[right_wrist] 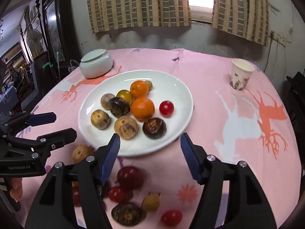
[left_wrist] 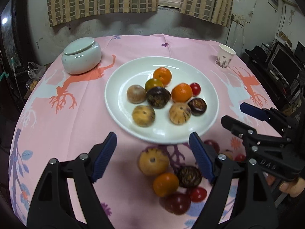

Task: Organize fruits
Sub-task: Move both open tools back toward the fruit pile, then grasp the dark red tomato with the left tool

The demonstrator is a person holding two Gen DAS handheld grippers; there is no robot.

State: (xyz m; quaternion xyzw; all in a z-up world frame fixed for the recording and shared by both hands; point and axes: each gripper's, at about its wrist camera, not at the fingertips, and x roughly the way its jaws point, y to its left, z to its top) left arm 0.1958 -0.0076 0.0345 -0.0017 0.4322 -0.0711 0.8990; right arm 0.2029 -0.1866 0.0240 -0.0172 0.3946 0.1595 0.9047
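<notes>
Two grippers are held angled downward over the near edge of the surface (left_wrist: 80, 126), left gripper (left_wrist: 152, 156) and right gripper (right_wrist: 150, 156) both with fingers spread and nothing between them. Several fruits (left_wrist: 162, 93) are seen on the white plate (left_wrist: 114, 103); loose fruits (right_wrist: 129, 177) lie just beside it. A lidded jar (left_wrist: 82, 57), paper cup (left_wrist: 225, 56) and checked curtains (left_wrist: 99, 0) are noted behind.

Fruit-filled white plate (left_wrist: 118, 87) beyond open left gripper (left_wrist: 152, 143)

Lidded ceramic jar (left_wrist: 81, 58) sitting far-left on pink tabletop (left_wrist: 76, 126); paper cup (left_wrist: 225, 56) standing well right of jar.
</notes>
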